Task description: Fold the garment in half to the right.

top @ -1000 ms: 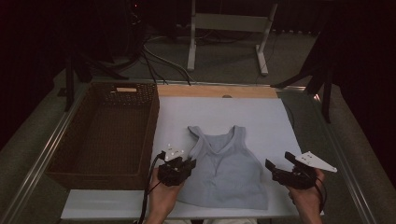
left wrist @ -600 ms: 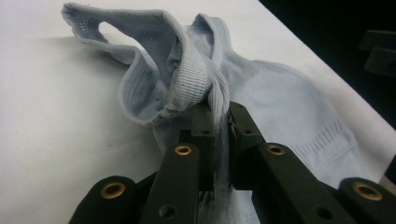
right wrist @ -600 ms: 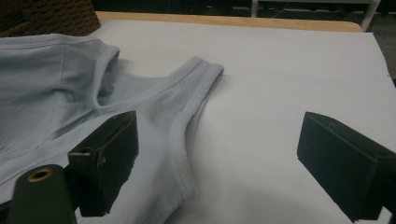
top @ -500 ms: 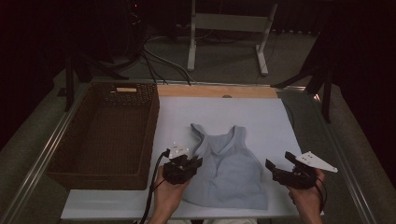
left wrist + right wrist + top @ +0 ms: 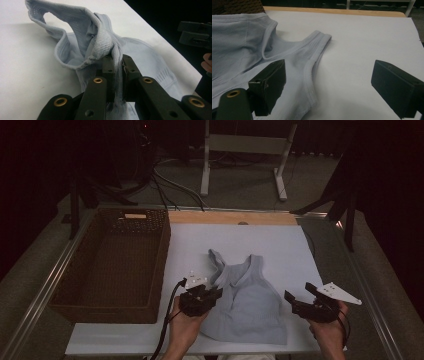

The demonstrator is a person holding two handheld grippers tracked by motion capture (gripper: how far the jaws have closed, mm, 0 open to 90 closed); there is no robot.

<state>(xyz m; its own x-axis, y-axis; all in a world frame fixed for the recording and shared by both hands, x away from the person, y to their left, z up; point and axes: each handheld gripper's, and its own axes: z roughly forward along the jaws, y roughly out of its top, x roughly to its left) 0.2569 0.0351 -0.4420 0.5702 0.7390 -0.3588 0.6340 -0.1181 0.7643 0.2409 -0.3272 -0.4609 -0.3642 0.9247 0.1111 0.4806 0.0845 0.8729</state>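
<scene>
White table (image 5: 280, 245) holds 1 tank top (image 5: 250, 305), 1 basket (image 5: 112, 265)

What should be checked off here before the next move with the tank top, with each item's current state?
1. Left gripper has a grip on the tank top: ok, its jaws are shut on a bunched fold of the left edge.
2. Right gripper ready to grasp: ok, jaws wide open, nothing between them.
3. Right gripper on the cloth: not ok, it sits off the right edge in the high view.
4. Right strap flat on the white sheet: ok.
5. Left strap flat: not ok, it is lifted and folded over.
6. Wicker basket free to receive: ok, nothing lies in it.
</scene>
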